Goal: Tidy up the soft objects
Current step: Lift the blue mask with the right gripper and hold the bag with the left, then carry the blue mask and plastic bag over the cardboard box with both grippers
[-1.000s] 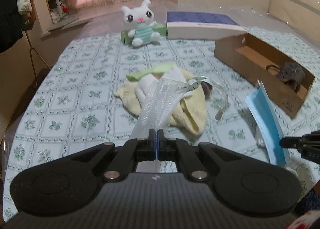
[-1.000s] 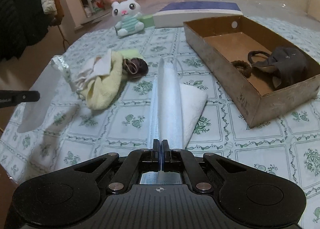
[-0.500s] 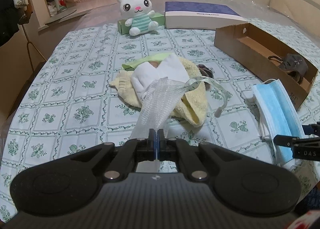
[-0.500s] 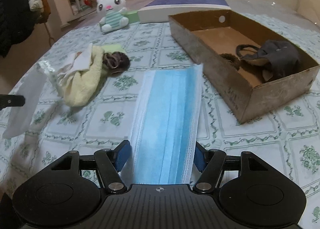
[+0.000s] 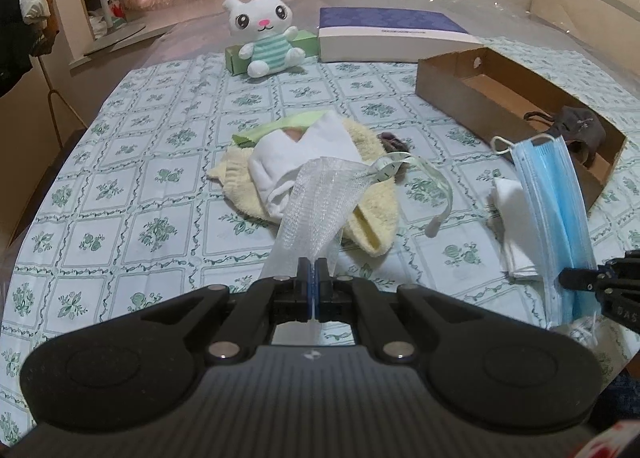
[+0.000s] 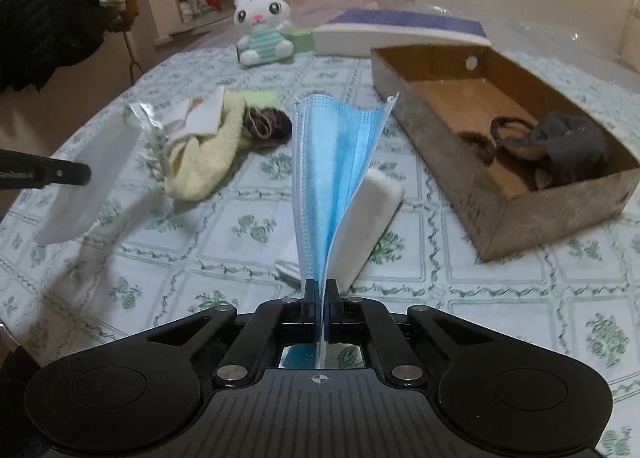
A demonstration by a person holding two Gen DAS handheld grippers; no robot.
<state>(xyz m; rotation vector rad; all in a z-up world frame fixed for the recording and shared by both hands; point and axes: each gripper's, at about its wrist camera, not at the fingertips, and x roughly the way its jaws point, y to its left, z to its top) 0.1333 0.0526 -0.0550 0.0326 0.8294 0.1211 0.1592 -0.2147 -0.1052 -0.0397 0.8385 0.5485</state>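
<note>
My left gripper (image 5: pixel 311 272) is shut on a white mesh strip (image 5: pixel 320 201) and holds it above the pile of soft things (image 5: pixel 316 173): a yellow towel, white cloth, green cloth and a tape measure (image 5: pixel 424 177). My right gripper (image 6: pixel 321 294) is shut on a blue face mask (image 6: pixel 336 177), held edge-up above a white folded cloth (image 6: pixel 372 217). The mask also shows in the left wrist view (image 5: pixel 552 209). A cardboard box (image 6: pixel 460 161) on the right holds a dark grey pouch (image 6: pixel 568 145) and a brown hair tie (image 6: pixel 476 141).
A white plush bunny (image 5: pixel 266 37) sits against a green box (image 5: pixel 236 57) at the far edge. A white and blue flat box (image 5: pixel 392 33) lies beside it. A brown hair scrunchie (image 6: pixel 268 123) lies by the pile. The patterned tablecloth (image 5: pixel 120 177) drops off at left.
My right gripper was shut, opened around the flat-lying mask half a second ago, and is shut on it again, with the mask lifted edge-up. My left gripper still holds the mesh strip.
</note>
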